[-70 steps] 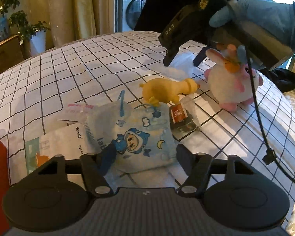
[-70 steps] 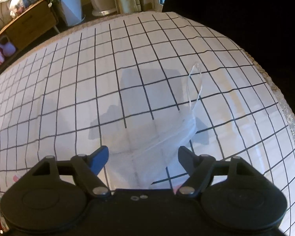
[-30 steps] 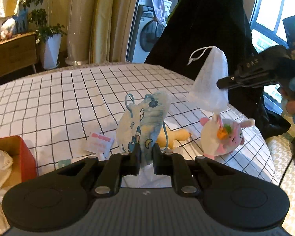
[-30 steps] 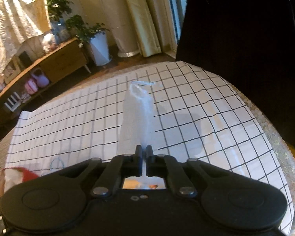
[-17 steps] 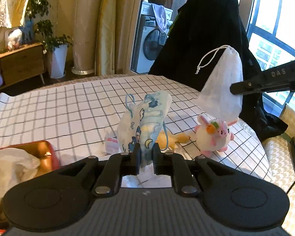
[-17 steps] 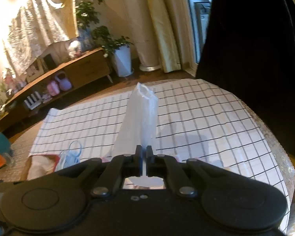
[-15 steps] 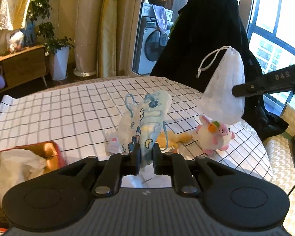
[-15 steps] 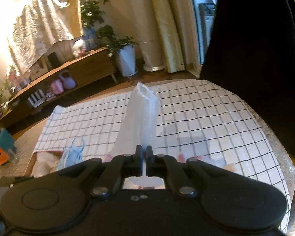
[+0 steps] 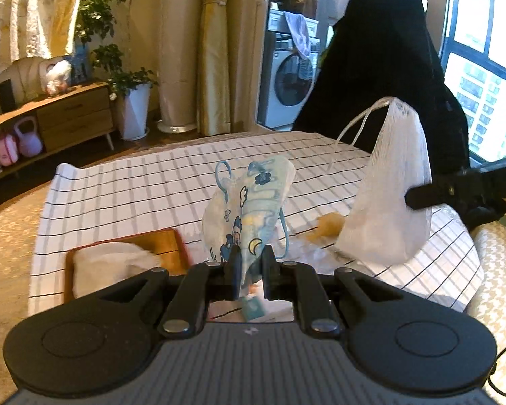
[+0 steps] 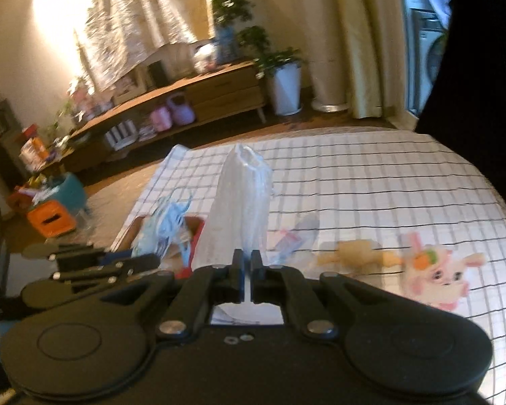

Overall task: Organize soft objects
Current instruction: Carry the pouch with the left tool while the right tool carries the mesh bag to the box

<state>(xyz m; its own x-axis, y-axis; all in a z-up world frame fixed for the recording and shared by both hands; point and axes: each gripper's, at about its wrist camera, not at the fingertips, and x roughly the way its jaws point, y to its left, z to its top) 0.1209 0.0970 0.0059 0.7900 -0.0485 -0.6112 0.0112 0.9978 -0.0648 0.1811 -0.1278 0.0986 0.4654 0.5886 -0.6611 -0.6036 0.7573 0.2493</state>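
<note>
Masks are both in the air above the checked table (image 9: 124,182). White mesh bag (image 9: 388,195) hangs from the right gripper (image 10: 247,271), whose fingers are pressed together on its edge. Blue cartoon mask (image 9: 249,209) stands up from the left gripper (image 9: 249,270), fingers clamped on its lower end. Below lie a red box (image 9: 165,243) with white cloth, a pink plush (image 10: 438,276) and a yellow toy (image 10: 354,253).

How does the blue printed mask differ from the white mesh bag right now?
The blue printed mask carries cartoon prints and blue ear loops; the white mesh bag is plain with a white drawstring. The mask is clamped in the left gripper, the bag in the right gripper. Both hang limp above the checked tablecloth.
</note>
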